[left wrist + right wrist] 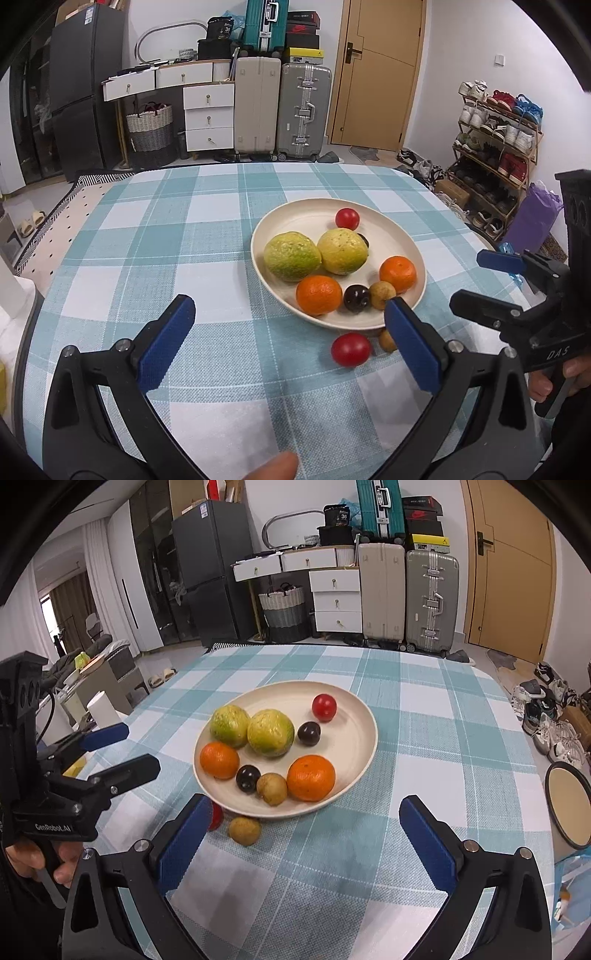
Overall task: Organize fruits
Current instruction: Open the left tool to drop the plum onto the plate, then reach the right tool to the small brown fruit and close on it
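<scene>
Fruits (270, 732) fill the plate (351, 738); two lie beside it.

- Even, soft indoor light is filling both views.
- Daylight is coming in through a window (50, 607) at far left of the right wrist view.
- Fruit is casting only faint shadows on the plate (351, 738).
- Fisheye distortion is bending the edges, with dark corners vignetting.
</scene>
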